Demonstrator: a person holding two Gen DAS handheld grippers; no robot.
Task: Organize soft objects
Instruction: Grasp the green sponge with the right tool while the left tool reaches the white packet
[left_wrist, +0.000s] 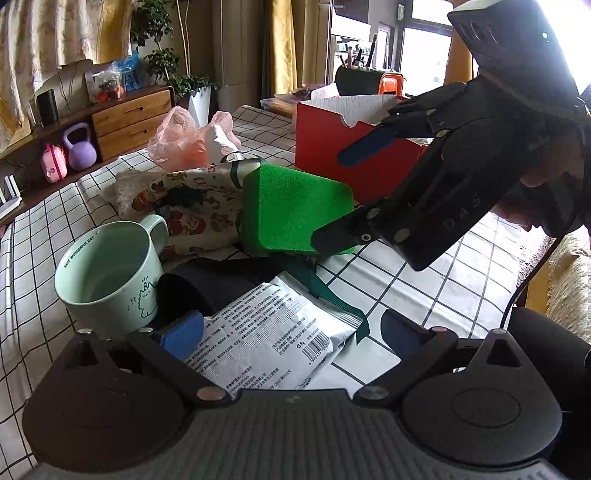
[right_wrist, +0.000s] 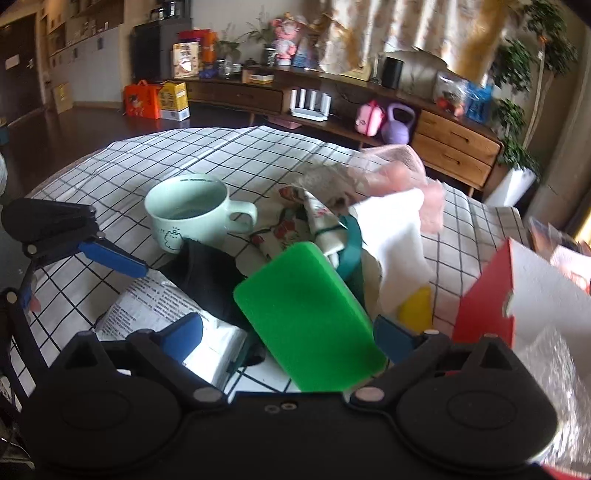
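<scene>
Only the right wrist view shows a yellow sponge (right_wrist: 417, 309) beside the green sponge (right_wrist: 310, 325).

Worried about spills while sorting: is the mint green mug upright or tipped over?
Upright. The mint green mug stands on its base on the checked tablecloth, mouth facing up, handle to the side. Whether it holds liquid, I cannot tell.

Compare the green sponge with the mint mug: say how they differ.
The green sponge is a flat, bright green block, tilted and lying between the fingers of the right gripper; the mint mug is pale, round and hollow, standing upright, ungripped. The mug has a handle and a cartoon drawing; the sponge is plain. Both are green-toned.
</scene>
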